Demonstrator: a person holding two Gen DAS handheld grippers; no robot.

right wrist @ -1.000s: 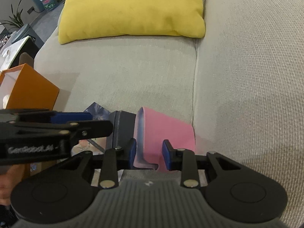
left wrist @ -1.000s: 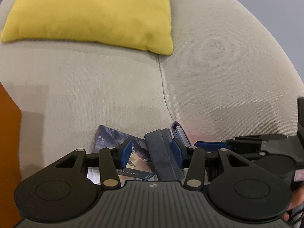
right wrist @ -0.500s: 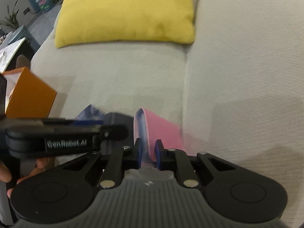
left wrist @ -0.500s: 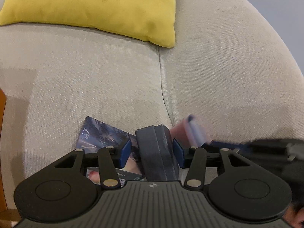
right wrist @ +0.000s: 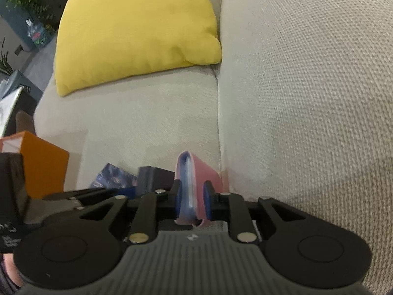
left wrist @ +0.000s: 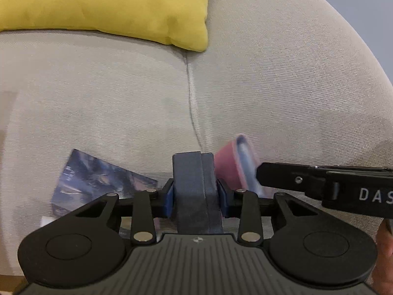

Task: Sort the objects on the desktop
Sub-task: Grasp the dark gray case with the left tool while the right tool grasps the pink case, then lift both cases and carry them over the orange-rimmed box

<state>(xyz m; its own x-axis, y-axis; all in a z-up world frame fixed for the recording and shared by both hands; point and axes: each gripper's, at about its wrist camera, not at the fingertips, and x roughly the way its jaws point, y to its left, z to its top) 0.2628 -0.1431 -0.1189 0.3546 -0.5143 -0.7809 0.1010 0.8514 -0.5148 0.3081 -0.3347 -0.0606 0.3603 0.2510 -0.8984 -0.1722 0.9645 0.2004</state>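
Observation:
My left gripper (left wrist: 195,198) is shut on a dark grey-blue book (left wrist: 195,184), held spine-up above the beige sofa seat (left wrist: 110,113). My right gripper (right wrist: 192,199) is shut on a pink book (right wrist: 208,177) with bluish page edges, also held upright; it also shows in the left wrist view (left wrist: 228,167), just right of the dark book. The dark book shows in the right wrist view (right wrist: 154,175) to the left of the pink one. A flat book with a blue illustrated cover (left wrist: 98,179) lies on the seat at the left, partly hidden by my left gripper.
A yellow cushion (right wrist: 137,32) leans at the back of the sofa. An orange box (right wrist: 41,164) stands at the left. The sofa backrest (right wrist: 307,98) rises on the right. A plant and furniture show at the far left.
Both grippers closed on their books and lifted them off the seat. The right gripper's jaws narrowed onto the pink book; the left ones tightened on the dark book.

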